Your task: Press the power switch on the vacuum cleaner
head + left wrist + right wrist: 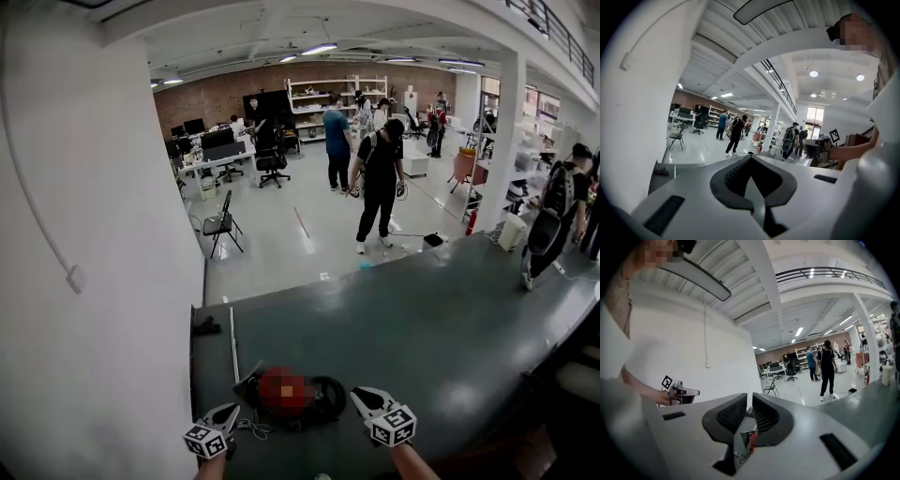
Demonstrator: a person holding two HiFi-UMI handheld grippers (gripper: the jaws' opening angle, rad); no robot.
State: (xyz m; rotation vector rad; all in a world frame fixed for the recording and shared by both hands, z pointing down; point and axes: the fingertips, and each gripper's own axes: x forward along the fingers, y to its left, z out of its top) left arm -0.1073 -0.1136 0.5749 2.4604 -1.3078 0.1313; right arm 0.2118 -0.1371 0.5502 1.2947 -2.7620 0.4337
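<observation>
Over a red vacuum cleaner (283, 392) on the desk (422, 319), the left gripper (750, 158) holds its jaws pressed together; the right gripper (746, 401) shows jaws slightly apart.

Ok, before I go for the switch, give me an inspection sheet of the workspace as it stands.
Surface: dark table, set against a white wall.
Job's things: red and black vacuum cleaner at the near edge, between the grippers; its power switch cannot be made out.
Clutter: thin pale strip and small dark object near the table's left edge.
Grippers: left gripper jaws together, empty; right gripper jaws slightly apart, empty.
Cables: thin cord looped by the vacuum cleaner's left side; wall cable running down to a small box.
Surroundings: open hall; person in black and others standing; folding chair.
</observation>
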